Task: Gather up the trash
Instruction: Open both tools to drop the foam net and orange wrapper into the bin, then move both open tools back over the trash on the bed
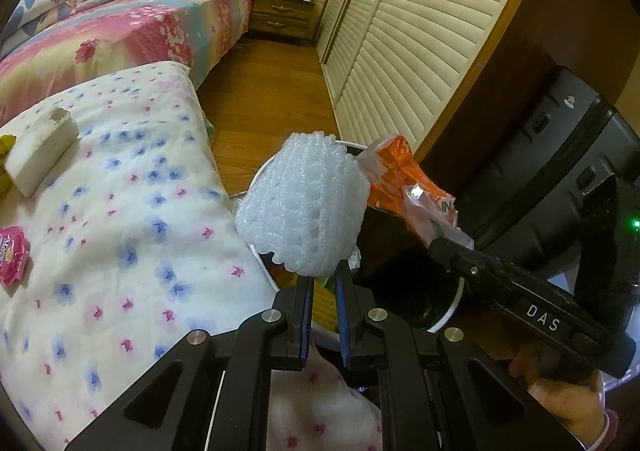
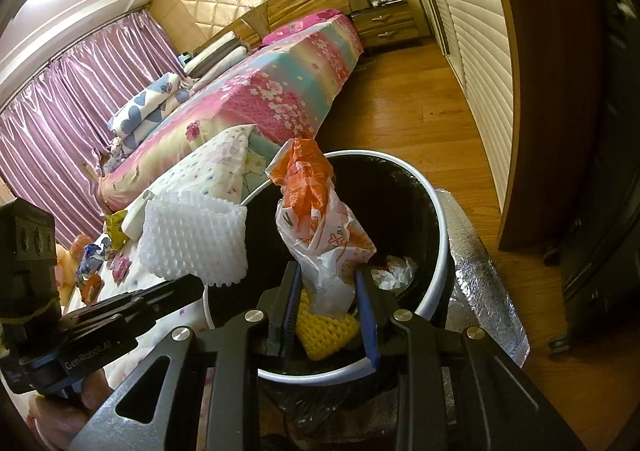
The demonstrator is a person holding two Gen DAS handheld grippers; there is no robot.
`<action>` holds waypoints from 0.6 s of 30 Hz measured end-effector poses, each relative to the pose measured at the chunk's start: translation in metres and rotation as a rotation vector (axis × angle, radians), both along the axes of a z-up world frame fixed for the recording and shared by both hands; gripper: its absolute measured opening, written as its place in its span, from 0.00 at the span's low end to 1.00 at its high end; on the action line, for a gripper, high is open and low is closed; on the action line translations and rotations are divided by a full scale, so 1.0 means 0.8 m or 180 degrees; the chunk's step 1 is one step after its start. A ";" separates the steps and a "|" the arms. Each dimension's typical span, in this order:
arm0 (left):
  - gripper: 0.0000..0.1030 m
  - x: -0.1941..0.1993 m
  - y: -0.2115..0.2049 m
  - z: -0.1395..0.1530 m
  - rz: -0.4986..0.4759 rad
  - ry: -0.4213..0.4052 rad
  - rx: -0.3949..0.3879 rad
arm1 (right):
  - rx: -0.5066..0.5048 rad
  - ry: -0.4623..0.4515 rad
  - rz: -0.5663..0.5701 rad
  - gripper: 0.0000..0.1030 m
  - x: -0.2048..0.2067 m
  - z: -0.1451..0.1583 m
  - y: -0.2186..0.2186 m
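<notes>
Both tongs hang over the bin (image 2: 436, 211): left tongs (image 1: 323, 283) clamped on foam netting (image 1: 304, 207), right tongs (image 2: 328, 291) on a plastic bag (image 2: 320, 219). Wrappers (image 2: 92, 263) remain on the bed (image 1: 120, 211).

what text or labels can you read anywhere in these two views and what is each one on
"DAS" on the body of the right gripper, seen in the left wrist view.
"GenRobot.AI" on the body of the left gripper, seen in the right wrist view.
"IN", cut off, in green on the orange and white plastic bag.
Print on the pink round packet on the quilt: too blurred to read.
Papers on the nightstand: too small to read.
</notes>
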State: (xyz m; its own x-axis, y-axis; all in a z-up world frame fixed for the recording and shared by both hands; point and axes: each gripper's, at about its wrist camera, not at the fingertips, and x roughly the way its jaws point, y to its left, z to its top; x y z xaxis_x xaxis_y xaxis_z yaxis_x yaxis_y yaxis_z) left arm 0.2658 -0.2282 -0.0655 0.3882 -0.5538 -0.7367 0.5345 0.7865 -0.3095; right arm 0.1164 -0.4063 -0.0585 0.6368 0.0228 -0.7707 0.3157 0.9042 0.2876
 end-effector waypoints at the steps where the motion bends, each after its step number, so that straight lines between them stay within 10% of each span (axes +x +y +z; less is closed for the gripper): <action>1: 0.09 0.000 -0.001 0.000 0.0005 0.0003 0.0002 | 0.0005 0.0004 -0.0003 0.26 0.001 -0.001 -0.001; 9: 0.24 0.005 -0.004 -0.002 0.0050 0.0025 0.0025 | 0.0011 0.0028 -0.0026 0.30 0.004 0.000 -0.006; 18: 0.42 -0.017 0.027 0.003 0.0184 -0.0043 0.0021 | -0.0067 -0.0059 -0.0054 0.59 -0.002 0.011 -0.005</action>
State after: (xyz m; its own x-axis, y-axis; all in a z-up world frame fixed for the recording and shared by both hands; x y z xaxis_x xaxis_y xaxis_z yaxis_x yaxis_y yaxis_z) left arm 0.2524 -0.2068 -0.0629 0.4294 -0.5252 -0.7347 0.4921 0.8182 -0.2972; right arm 0.1146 -0.4099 -0.0499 0.6512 -0.0042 -0.7589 0.3258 0.9047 0.2745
